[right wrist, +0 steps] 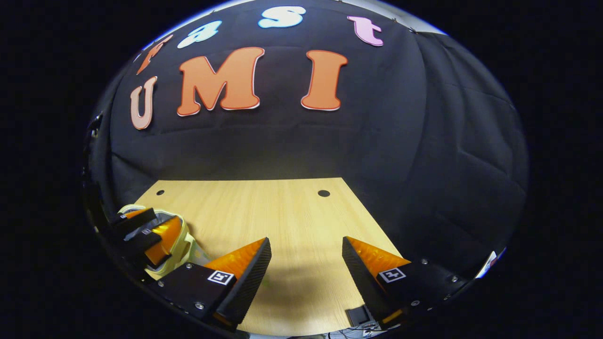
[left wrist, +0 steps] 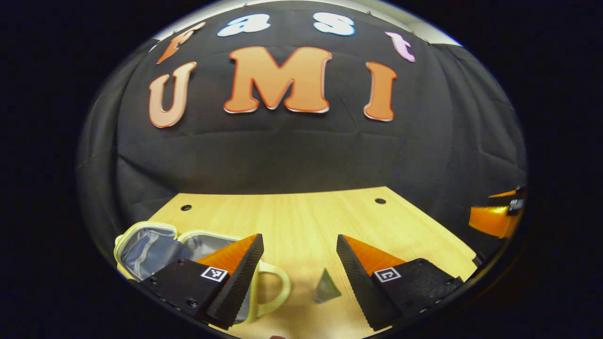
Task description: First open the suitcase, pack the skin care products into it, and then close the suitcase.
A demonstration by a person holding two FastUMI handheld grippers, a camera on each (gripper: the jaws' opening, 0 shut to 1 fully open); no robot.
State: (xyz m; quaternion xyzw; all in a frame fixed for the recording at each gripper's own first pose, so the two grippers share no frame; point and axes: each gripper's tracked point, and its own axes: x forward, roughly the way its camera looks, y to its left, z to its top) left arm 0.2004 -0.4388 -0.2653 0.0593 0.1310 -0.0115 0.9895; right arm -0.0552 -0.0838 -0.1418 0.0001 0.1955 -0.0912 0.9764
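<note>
Hovering over the wooden worktop [left wrist: 301, 221], left tool [left wrist: 299, 252] wide open and empty, small suitcase [left wrist: 155, 247] lying open at its left, a little skin care packet [left wrist: 326, 286] between the fingers, right tool [right wrist: 306, 256] spread wide, empty too.
</note>
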